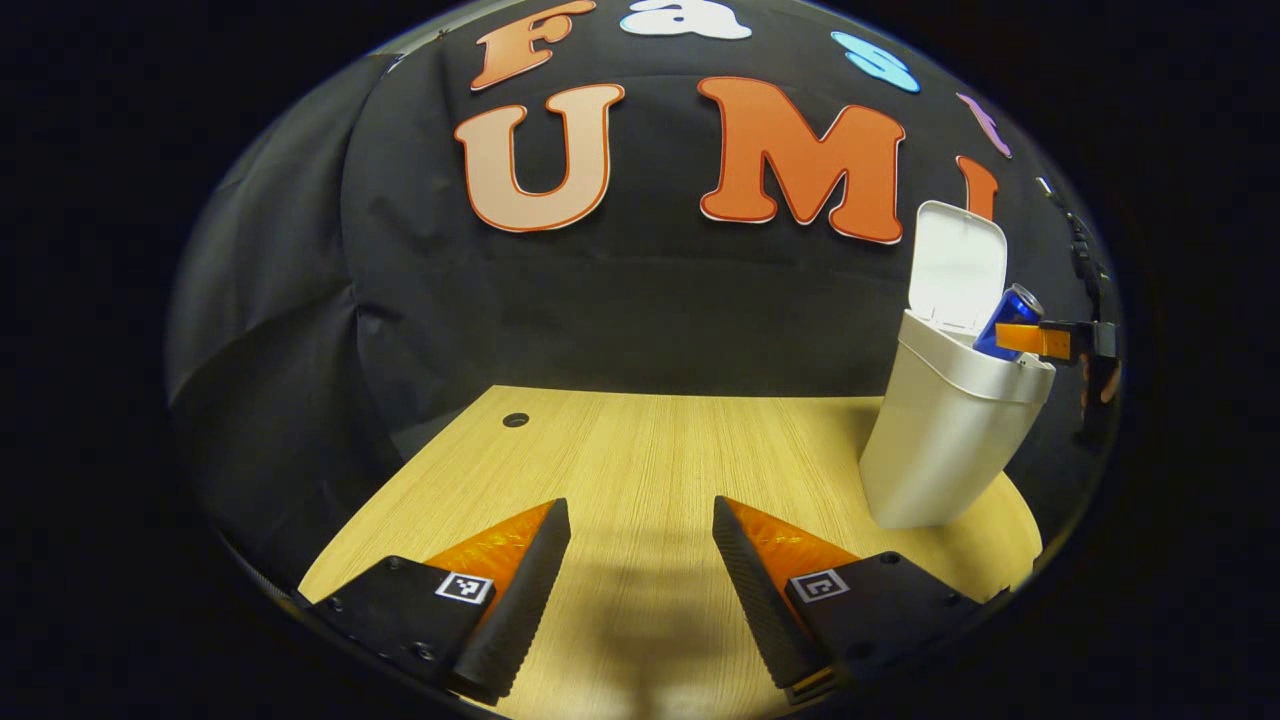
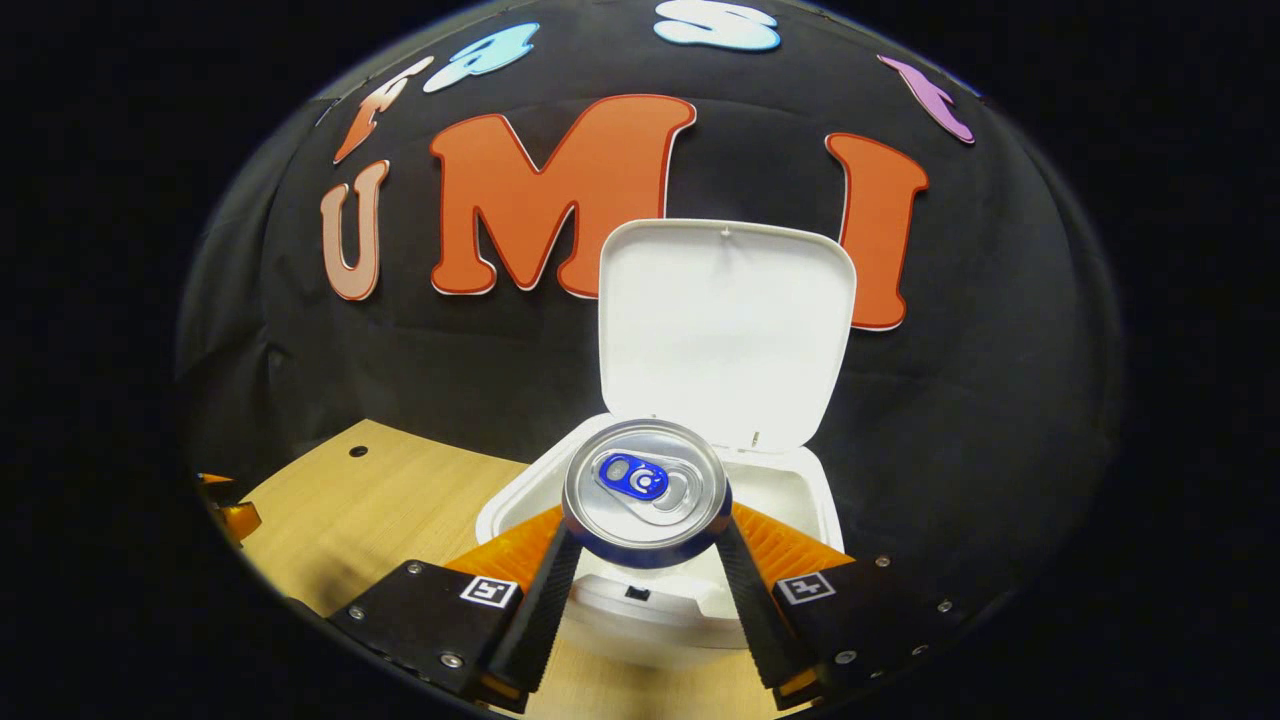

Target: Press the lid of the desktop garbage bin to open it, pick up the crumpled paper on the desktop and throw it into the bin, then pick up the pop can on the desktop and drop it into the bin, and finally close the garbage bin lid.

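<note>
- Pinched between the right gripper (image 2: 648, 560) jaws, a blue aluminium pop can (image 2: 647, 492) hangs over the open white plastic bin (image 1: 945, 440), lid (image 2: 727, 330) upright.
- Left gripper (image 1: 640, 570) jaws spread, holding nothing, above the wooden worktop (image 1: 640, 450).
- Risk: released off-centre, the can could strike the rim and tumble off the worktop's right edge.

This is a staged recording booth, not a lived-in room. Black cloth (image 1: 620, 300) hangs in creased folds as a wall right behind the far edge of a pale wood-grain worktop (image 1: 640, 450). The worktop has a round cable hole (image 1: 515, 420) near its far left corner, like an office desk.
</note>
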Available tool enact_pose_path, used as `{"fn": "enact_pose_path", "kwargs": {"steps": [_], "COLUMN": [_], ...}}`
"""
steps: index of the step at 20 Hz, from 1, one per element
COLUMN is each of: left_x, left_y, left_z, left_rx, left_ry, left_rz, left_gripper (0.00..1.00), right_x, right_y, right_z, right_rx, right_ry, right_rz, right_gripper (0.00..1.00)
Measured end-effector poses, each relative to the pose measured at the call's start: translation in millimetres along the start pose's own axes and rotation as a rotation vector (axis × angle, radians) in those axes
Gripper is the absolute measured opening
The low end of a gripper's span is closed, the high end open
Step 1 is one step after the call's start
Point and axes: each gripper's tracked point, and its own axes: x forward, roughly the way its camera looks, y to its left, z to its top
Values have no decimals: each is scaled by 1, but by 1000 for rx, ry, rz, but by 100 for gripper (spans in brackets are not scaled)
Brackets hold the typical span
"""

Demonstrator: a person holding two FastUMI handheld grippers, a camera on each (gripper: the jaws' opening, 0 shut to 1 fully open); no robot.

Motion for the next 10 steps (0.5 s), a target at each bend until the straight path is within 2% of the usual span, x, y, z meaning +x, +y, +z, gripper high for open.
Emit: {"fn": "enact_pose_path", "kwargs": {"steps": [4,10], "left_x": [5,9], "left_y": [-1,-3], "left_z": [-1,-1], "left_rx": [2,5], "left_ry": [6,11], "left_rz": [-3,-15], "left_gripper": [92,92], "right_x": [10,14], "right_y": [-4,-6], "right_z": [-14,-15], "right_rx": [9,51], "right_ry": [55,70], "right_rz": [-10,-18], "right_gripper": [79,81]}}
